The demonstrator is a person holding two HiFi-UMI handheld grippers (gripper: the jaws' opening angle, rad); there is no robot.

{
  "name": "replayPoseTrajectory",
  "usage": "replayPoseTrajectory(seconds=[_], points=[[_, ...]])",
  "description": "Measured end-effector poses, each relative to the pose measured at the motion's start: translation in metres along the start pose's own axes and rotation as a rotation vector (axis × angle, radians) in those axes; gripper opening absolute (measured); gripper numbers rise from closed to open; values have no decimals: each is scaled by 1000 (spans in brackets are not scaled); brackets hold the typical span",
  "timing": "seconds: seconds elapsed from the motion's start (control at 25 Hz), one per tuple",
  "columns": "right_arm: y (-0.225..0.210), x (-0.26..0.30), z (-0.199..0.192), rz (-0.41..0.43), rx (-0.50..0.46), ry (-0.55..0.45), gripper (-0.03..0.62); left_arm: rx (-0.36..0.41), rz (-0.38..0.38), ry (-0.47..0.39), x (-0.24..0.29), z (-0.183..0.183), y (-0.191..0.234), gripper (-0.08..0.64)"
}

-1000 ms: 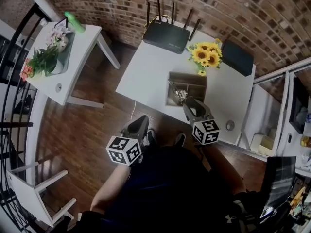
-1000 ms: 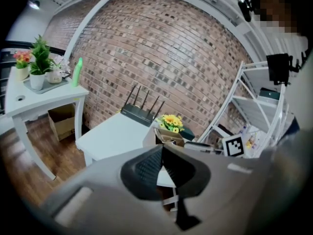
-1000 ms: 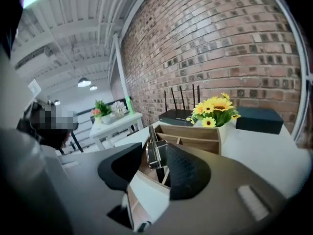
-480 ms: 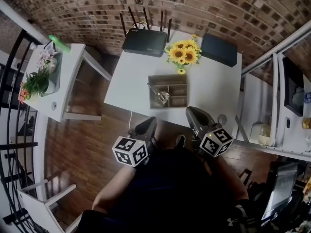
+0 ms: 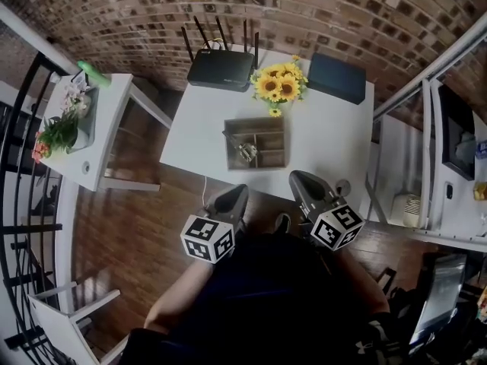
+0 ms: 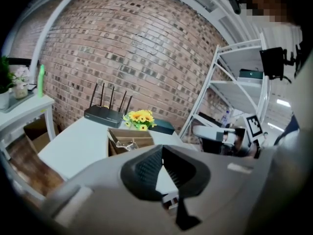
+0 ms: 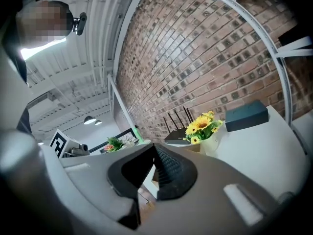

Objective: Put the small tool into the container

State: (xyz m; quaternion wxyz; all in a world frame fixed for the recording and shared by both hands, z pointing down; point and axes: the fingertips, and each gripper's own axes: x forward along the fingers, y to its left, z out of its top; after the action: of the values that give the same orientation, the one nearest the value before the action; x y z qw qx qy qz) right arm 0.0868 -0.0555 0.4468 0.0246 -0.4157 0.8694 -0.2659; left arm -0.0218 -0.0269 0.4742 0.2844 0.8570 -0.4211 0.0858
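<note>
**A:** What does the head view give you?

**B:** My left gripper and my right gripper are both close to my body, over the wooden floor. They sit short of the near edge of the white table, and neither touches anything. The small tool lies inside the wooden tray in the middle of the table. It is in the tray's left half, though I cannot tell which compartment. Beyond the tray stand the sunflowers, with a router to their left and a dark box to their right.

**A:** And the left gripper view?

**B:** My jaws are pressed together with nothing between them. Past them I see the tray on the table, something shiny lying in it, well apart from my jaws.

**A:** The right gripper view?

**B:** It is the same there: the ribbed pads meet and hold nothing. The flowers, router and dark box show beyond them against the brick wall, but the jaws hide most of the tray.
</note>
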Motion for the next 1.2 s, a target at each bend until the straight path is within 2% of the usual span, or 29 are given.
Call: replayPoseTrajectory(seconds=[0.48,1.2], points=[[9,11,5,45,-26,2,11,-16,49,-22,-12,1,11,3],[16,18,4,45,-29,10,11,-28,40,-6,-15,2,21,3]])
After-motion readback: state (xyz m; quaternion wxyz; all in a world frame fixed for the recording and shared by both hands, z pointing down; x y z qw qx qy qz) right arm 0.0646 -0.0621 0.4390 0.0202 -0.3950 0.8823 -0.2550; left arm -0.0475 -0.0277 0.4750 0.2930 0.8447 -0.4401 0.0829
